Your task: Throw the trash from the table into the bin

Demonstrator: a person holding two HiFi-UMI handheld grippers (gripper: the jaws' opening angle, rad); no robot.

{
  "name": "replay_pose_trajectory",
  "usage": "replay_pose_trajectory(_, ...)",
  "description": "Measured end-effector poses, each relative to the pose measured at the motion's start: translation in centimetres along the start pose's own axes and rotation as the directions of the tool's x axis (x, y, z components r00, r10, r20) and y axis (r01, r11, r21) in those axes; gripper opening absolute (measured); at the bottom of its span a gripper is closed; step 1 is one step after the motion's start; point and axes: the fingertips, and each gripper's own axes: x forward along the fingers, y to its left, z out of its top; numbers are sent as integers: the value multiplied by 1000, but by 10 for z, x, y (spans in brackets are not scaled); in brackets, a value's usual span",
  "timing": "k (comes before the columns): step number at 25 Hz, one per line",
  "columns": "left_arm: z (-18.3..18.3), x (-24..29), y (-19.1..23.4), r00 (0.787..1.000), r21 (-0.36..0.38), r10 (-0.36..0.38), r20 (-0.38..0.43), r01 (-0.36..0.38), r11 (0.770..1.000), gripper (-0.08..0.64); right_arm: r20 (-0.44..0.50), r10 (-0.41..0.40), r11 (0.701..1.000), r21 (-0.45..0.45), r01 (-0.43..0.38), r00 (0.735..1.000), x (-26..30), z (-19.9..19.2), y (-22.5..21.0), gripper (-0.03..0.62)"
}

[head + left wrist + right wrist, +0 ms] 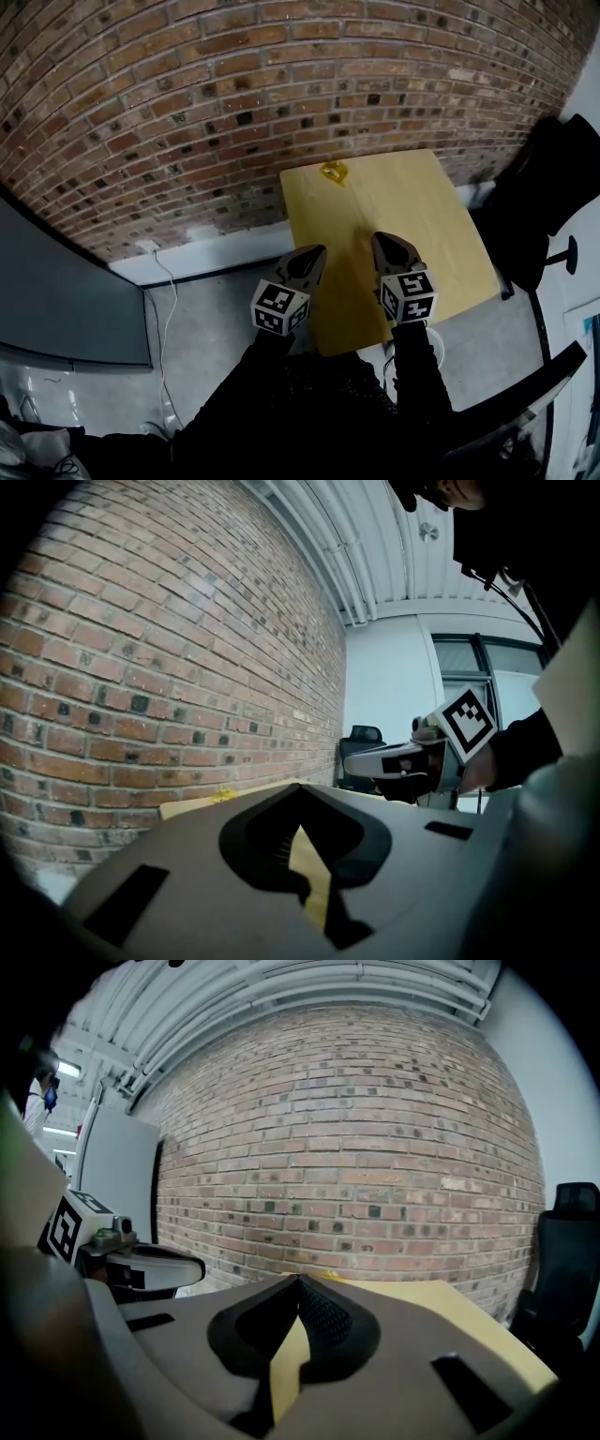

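Note:
A small crumpled yellow piece of trash (334,171) lies at the far edge of the yellow table (441,225), close to the brick wall. It also shows as a small speck in the left gripper view (225,796) and in the right gripper view (328,1276). My left gripper (317,249) hovers at the table's near left edge, shut with nothing in it. My right gripper (379,237) is over the near part of the table, also shut and empty. Both point toward the trash, well short of it. No bin is clearly visible.
The brick wall (234,103) runs behind the table. A black office chair (548,197) stands to the right of the table. A white round object (433,343) sits below the table's near edge. A cable (169,300) trails on the grey floor at the left.

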Motion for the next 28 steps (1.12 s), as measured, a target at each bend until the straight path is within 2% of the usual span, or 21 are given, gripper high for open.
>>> replay_pose_trajectory(6,2,16,25,999,-12,38,2,-38,999,6,-12,20,999,-46,-21,1000,37,11,-4,12)
replay_pose_trajectory(12,5,47,45,999,-20,48,-1,-48,999,6,-31,41,999,-8,-42,999,79,10,-25,12)
replay_pose_trajectory(20,-1,77,74,996,-40,92,-20,-92,995,6,-61,72,997,-15,-73,996,132,6,-48,12)
replay_pose_trajectory(28,-5,105,98,992,-21,118,-46,-119,993,6,-75,96,995,22,-94,993,172,-3,-63,12)
